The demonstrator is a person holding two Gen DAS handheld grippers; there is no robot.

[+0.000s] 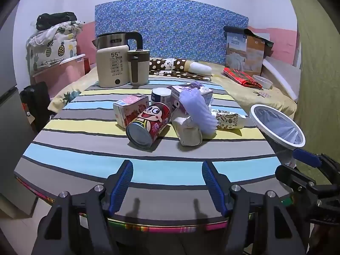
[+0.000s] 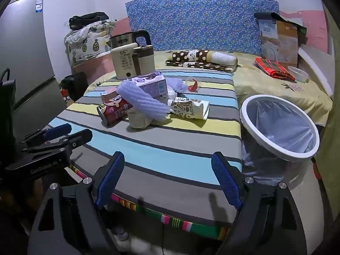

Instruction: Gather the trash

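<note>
A pile of trash lies mid-table on the striped cloth: a red cartoon can [image 1: 148,125] [image 2: 114,110] on its side, a pink carton [image 1: 130,110], a purple carton [image 1: 191,93] [image 2: 150,82], a lilac foam sleeve [image 1: 197,110] [image 2: 142,103], a crumpled beige wrapper [image 1: 188,130] [image 2: 138,119] and a patterned paper cup [image 1: 228,120] [image 2: 187,108]. A white-rimmed bin with a liner [image 1: 276,125] [image 2: 278,127] stands right of the table. My left gripper [image 1: 167,183] is open and empty at the near table edge. My right gripper [image 2: 167,178] is open and empty too, also at the near edge.
A cream kettle [image 1: 112,68] [image 2: 125,61] and a brown-lidded mug [image 1: 139,68] stand at the table's far left. Behind is a bed with a dotted pillow [image 1: 180,67], a red plaid cloth [image 2: 274,68] and a box [image 2: 278,42]. A grey fridge [image 2: 25,63] is at left.
</note>
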